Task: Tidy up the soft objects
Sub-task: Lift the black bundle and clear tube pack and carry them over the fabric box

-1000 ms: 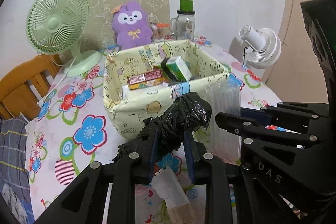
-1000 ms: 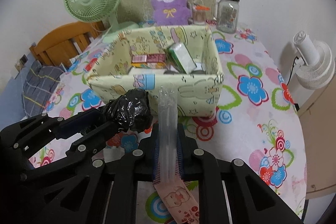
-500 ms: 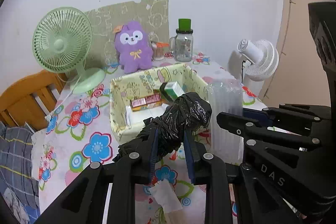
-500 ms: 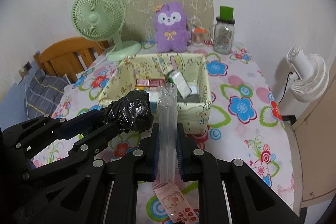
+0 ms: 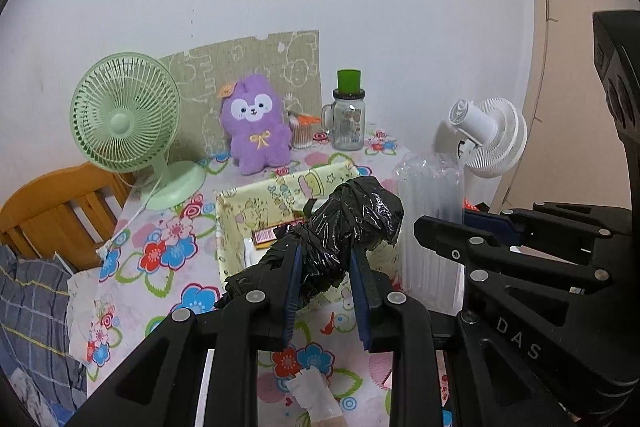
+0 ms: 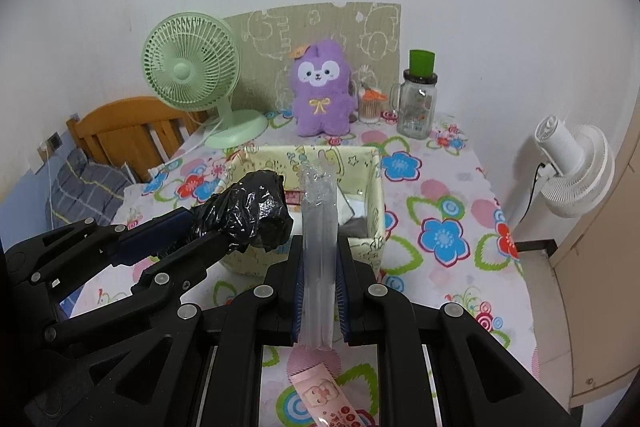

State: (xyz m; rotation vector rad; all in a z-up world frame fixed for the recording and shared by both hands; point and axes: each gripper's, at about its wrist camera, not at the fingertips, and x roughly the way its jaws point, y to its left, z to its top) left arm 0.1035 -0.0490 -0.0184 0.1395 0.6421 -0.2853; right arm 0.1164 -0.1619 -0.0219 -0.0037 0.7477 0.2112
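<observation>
My left gripper point(image 5: 326, 259) is shut on a crumpled black plastic bag point(image 5: 348, 223), which sticks up past its blue pads. In the right wrist view that same bag point(image 6: 248, 211) hangs at the left, above the table. My right gripper point(image 6: 319, 259) is shut on a clear air-cushion wrap point(image 6: 318, 227) that stands upright between its pads; from the left wrist camera the wrap point(image 5: 432, 227) shows at the right. Both grippers hover in front of a pale yellow fabric box point(image 6: 376, 187) printed with cartoons. Small packets point(image 5: 266, 235) lie inside the box point(image 5: 236, 223).
A green desk fan point(image 6: 192, 71), a purple plush toy point(image 6: 320, 91), a small cup of cotton swabs point(image 6: 370, 105) and a glass jar with a green lid point(image 6: 418, 99) line the back of the flowered tablecloth point(image 6: 440, 187). A white fan point(image 6: 572, 167) stands right; a wooden chair point(image 6: 128, 131) left. A pink packet point(image 6: 324, 395) lies below.
Both grippers have risen with their loads still held. The box and table now sit lower and farther off in both views, and more of the wall shows.
</observation>
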